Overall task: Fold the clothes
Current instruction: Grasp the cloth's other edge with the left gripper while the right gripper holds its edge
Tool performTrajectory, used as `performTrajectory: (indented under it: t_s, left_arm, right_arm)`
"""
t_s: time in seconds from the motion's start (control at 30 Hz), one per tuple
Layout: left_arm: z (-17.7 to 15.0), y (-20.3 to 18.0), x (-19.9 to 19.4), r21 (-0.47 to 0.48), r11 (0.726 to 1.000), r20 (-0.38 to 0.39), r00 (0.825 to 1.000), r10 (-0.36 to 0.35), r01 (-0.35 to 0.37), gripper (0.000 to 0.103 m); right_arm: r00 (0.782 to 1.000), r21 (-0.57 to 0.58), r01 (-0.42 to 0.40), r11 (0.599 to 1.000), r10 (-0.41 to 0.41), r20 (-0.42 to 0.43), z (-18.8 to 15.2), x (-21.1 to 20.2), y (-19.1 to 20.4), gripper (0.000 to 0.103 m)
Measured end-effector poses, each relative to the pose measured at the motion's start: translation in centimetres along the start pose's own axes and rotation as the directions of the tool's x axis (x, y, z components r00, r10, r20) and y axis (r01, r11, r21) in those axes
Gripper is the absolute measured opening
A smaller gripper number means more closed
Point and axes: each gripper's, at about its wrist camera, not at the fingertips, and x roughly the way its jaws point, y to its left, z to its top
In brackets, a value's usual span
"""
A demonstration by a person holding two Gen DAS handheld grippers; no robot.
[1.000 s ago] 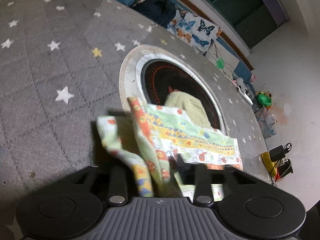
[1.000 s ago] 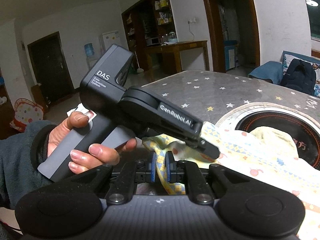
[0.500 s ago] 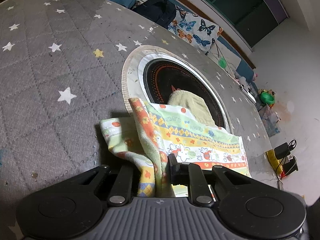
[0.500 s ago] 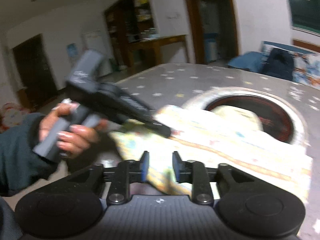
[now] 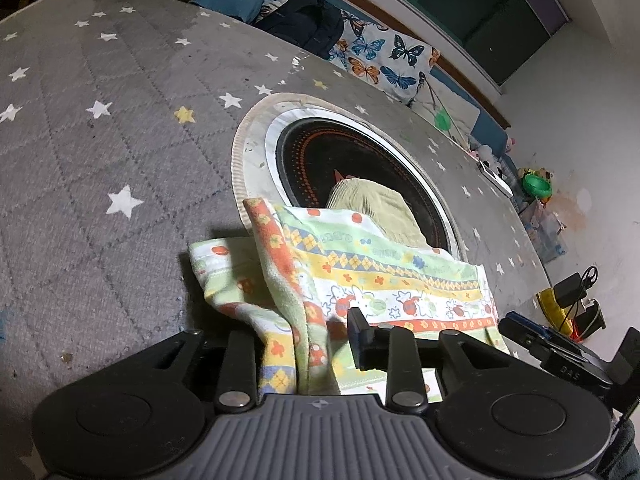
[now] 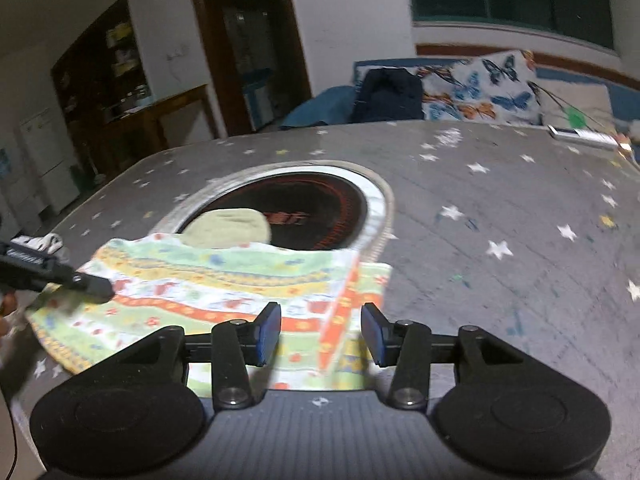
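A colourful patterned baby garment [image 5: 384, 280] lies folded on the grey star-print table cover, near the round black cooktop. It also shows in the right wrist view [image 6: 224, 280]. My left gripper [image 5: 304, 340] has its jaws apart, with a bunched fold of the garment standing between them. My right gripper [image 6: 320, 332] is open above the garment's near right edge and holds nothing. The left gripper's tip [image 6: 86, 284] rests on the garment's left side in the right wrist view. The right gripper's body [image 5: 560, 356] shows at the lower right of the left wrist view.
A folded pale-green cloth [image 5: 376, 208] lies on the round black cooktop [image 5: 320, 152] set in the table; it shows in the right wrist view [image 6: 228, 228]. A dark backpack [image 6: 388, 92] and a butterfly-print cushion [image 6: 480, 88] are behind the table.
My right gripper let go of the garment, opened wide and swung right, away from the left gripper. My left gripper's jaws opened around the bunched fold. The garment settled onto the table.
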Motion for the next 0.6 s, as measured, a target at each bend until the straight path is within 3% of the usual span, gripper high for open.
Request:
performTrajectory:
  t_s: [0.17, 0.33, 0.4, 0.47, 0.6]
  left_arm:
    - [0.0, -0.1, 0.0, 0.004, 1.000, 0.000, 1.000, 0.007, -0.007, 0.031]
    - [0.0, -0.4, 0.0, 0.012, 1.000, -0.001, 1.000, 0.012, -0.012, 0.035]
    - [-0.1, -0.5, 0.0, 0.020, 1.000, 0.000, 1.000, 0.018, -0.018, 0.035]
    - [-0.1, -0.6, 0.0, 0.025, 0.999, 0.000, 1.000, 0.023, -0.023, 0.035]
    - [0.0, -0.6, 0.0, 0.023, 0.999, -0.001, 1.000, 0.022, -0.022, 0.038]
  right_arm:
    - [1.000, 0.037, 0.016, 0.999, -0.015, -0.023, -0.7, 0.9, -1.0, 0.049]
    - [1.000, 0.093, -0.024, 0.995, 0.026, -0.014, -1.0, 0.9, -1.0, 0.049]
    - [0.998, 0.096, -0.059, 0.994, 0.061, -0.021, -1.1, 0.9, -0.6, 0.033]
    - [0.995, 0.096, -0.087, 0.992, 0.091, -0.030, -1.1, 0.9, -0.2, 0.026]
    - [0.994, 0.102, -0.105, 0.989, 0.108, -0.026, -1.1, 0.6, -0.1, 0.026]
